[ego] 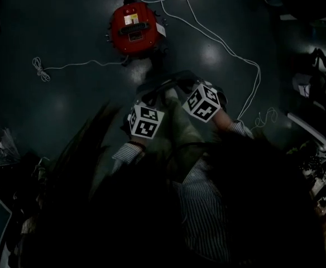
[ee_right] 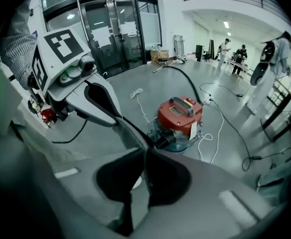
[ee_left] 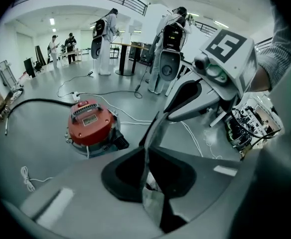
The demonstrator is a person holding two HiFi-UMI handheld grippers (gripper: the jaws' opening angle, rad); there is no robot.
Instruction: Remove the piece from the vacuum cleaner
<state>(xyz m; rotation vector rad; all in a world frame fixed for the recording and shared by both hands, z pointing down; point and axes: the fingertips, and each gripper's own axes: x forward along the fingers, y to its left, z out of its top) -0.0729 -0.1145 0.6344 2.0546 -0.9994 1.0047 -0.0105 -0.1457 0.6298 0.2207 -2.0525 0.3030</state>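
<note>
The red round vacuum cleaner [ego: 132, 28] [ee_left: 90, 126] [ee_right: 179, 116] stands on the grey floor ahead of both grippers, apart from them. A thin pale sheet-like piece [ee_left: 154, 132] [ee_right: 127, 132] is stretched between the two grippers in the air, and it hangs down below them as a pale fold [ego: 181, 132]. My left gripper [ego: 150, 98] [ee_left: 146, 151] is shut on one edge of the piece. My right gripper [ego: 181, 88] [ee_right: 145, 156] is shut on the other edge, its tips almost meeting the left ones. Whether the piece is cloth or film is unclear.
A white cable [ego: 207, 35] snakes over the floor from the vacuum cleaner to the right. A black hose [ee_left: 31, 102] lies to the left behind it. Several people [ee_left: 105, 39] stand at tables far back. Clutter and racks [ego: 319, 172] line the right side; glass doors [ee_right: 110, 29] are behind.
</note>
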